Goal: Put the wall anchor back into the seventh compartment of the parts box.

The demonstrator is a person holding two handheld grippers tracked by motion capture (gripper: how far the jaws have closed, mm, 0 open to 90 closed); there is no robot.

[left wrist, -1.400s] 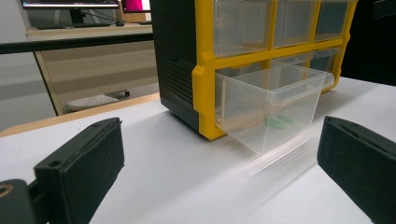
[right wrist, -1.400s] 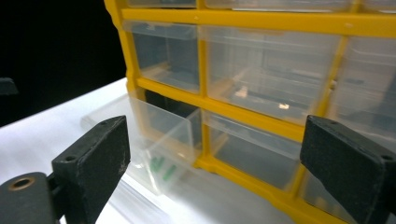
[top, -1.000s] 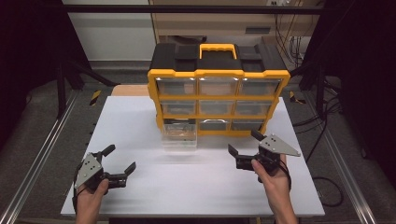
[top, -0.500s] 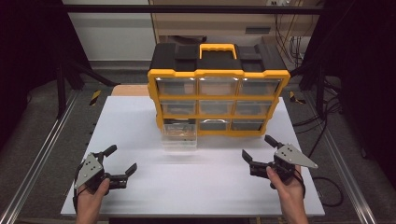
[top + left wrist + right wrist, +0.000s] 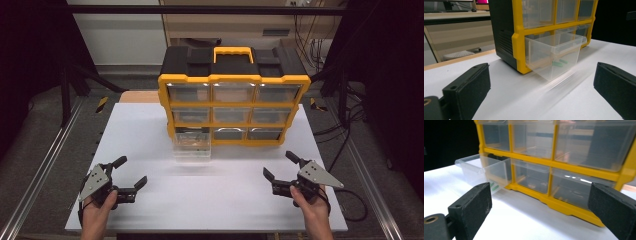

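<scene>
Here each hand-held gripper — left (image 5: 126,172), right (image 5: 281,166) — gapes wide, empty, well short of the pulled-out drawer (image 5: 192,148).

Carrying everything: a flat white rectangular tabletop (image 5: 165,200), edged at the far side by a strip of pale wood (image 5: 137,96). Standing directly on it toward the back, a yellow-framed black plastic organiser cabinet (image 5: 234,82) with three rows of clear drawers. Sticking out of the bottom row at the left, a clear plastic drawer (image 5: 192,147), hanging just above the white surface and holding small green pieces (image 5: 557,63).
</scene>
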